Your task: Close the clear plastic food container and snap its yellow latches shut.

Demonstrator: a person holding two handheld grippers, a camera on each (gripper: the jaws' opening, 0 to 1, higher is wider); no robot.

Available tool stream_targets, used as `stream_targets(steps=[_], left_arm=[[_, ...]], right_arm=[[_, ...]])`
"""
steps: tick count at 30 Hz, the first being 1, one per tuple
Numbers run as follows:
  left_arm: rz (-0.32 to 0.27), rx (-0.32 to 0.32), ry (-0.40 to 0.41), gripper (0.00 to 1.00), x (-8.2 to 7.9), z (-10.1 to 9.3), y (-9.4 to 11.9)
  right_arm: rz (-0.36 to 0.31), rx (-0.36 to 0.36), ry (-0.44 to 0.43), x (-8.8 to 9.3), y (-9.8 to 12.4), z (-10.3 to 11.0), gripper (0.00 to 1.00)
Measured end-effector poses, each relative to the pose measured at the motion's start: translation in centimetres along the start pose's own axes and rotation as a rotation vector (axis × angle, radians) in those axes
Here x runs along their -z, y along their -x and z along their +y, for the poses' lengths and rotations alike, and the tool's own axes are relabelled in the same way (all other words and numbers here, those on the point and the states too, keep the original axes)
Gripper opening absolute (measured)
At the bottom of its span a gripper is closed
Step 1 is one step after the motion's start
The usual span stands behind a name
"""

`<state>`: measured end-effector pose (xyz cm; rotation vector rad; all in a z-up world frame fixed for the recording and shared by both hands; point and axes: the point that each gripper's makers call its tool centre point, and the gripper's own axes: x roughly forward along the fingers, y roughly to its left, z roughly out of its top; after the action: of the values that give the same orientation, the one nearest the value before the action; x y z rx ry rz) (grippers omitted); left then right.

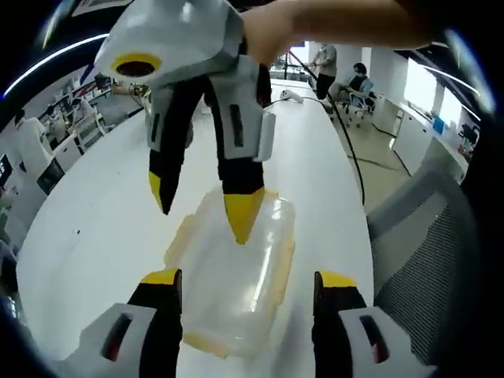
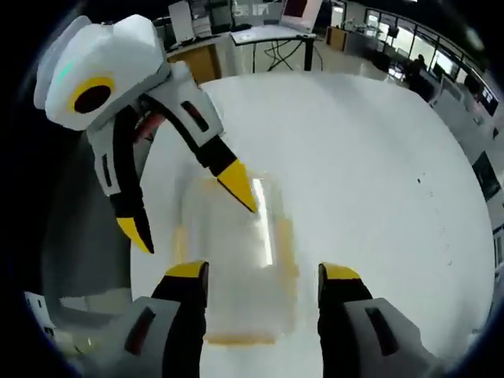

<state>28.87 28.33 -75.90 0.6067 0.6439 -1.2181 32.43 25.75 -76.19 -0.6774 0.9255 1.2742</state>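
Your left tool (image 1: 248,277) has its two yellow-tipped jaws spread wide apart, gripping nothing; between them, on the white counter (image 1: 94,220), lies the clear plastic container (image 1: 236,272) with its lid down and its yellow latches (image 1: 179,240) showing along the edges; whether the latches are snapped you cannot tell from the blur. Your right tool (image 2: 262,272) also has its jaws well apart and empty; the container (image 2: 236,260) lies between and just beyond them, a streak of light across its lid.

In the left gripper view your right tool (image 1: 201,213) comes down from above with jaws open; one yellow tip rests on or just over the lid near the container's middle, the other hangs off the container's side over the counter. In the right gripper view your left tool (image 2: 193,213) enters from the left in the same pose; one tip at the lid, the other off to the side.

Beyond the counter a grey mesh chair (image 1: 417,252) stands beside it; farther back are desks and seated people (image 1: 358,83).
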Motion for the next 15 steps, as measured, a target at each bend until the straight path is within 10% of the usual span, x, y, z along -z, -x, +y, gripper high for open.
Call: stream_targets(steps=[15], left_arm=[[0.183, 0.014, -0.201, 0.72, 2.2, 2.0, -0.8]], right_arm=[[0.155, 0.026, 0.153, 4.3, -0.1, 2.9, 0.74]])
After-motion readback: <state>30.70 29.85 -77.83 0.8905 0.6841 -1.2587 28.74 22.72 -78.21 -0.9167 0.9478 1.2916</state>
